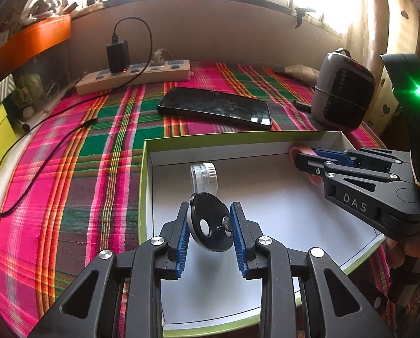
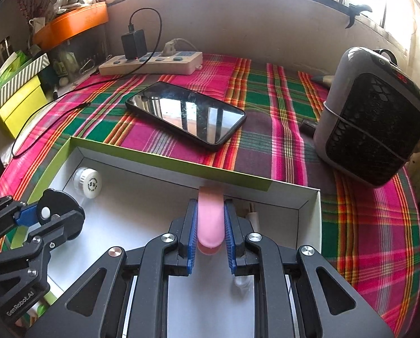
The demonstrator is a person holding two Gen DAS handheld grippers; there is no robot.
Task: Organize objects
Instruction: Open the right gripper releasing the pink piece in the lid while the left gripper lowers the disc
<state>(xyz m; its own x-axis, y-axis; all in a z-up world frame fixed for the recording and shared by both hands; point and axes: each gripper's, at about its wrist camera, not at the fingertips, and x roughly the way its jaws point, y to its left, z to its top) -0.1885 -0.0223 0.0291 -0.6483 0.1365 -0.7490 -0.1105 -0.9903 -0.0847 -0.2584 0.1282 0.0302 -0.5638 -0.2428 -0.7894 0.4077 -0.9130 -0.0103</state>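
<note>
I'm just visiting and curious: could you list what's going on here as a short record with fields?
Setting: plaid cloth
Container: shallow white box with green rim
Left hand-held gripper: clamped on round black disc
Right hand-held gripper: clamped on pink roll
Already in box: small clear jar with white lid, on its side
Outside box: black smartphone

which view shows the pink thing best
The right wrist view: the pink object sits central, clamped edge-on between the right gripper jaws, at the box far wall. In the left wrist view it is at the side, mostly hidden behind those jaws.
</note>
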